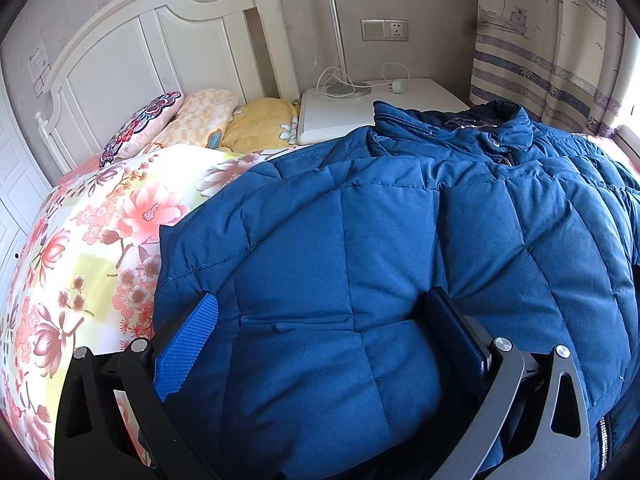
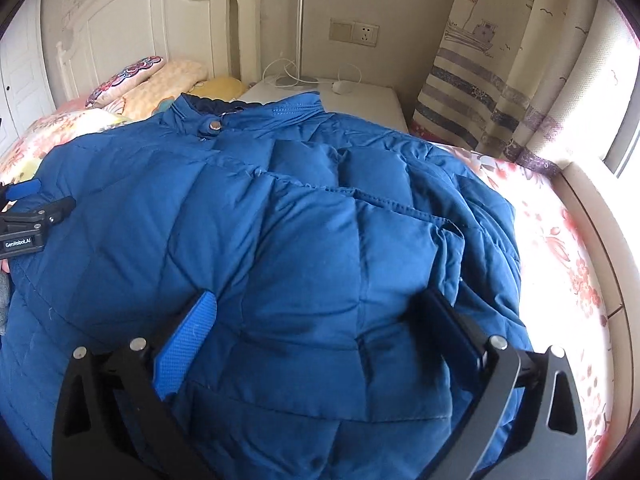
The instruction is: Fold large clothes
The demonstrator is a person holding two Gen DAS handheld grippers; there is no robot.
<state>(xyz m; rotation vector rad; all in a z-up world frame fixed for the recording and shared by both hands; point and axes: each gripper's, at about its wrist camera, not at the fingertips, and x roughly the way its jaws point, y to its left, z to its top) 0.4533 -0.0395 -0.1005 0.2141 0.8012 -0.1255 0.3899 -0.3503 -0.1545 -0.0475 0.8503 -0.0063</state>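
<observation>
The blue padded jacket was spread on the flowered bed, collar toward the headboard; both grippers' fingers were spread wide above it, pinching nothing; the folded-in sleeve lay directly ahead of the right gripper, the left gripper nearer the opposite edge.

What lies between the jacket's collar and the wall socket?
The white nightstand, carrying a lamp base and white cable, lies between collar and socket: right wrist view.
</observation>
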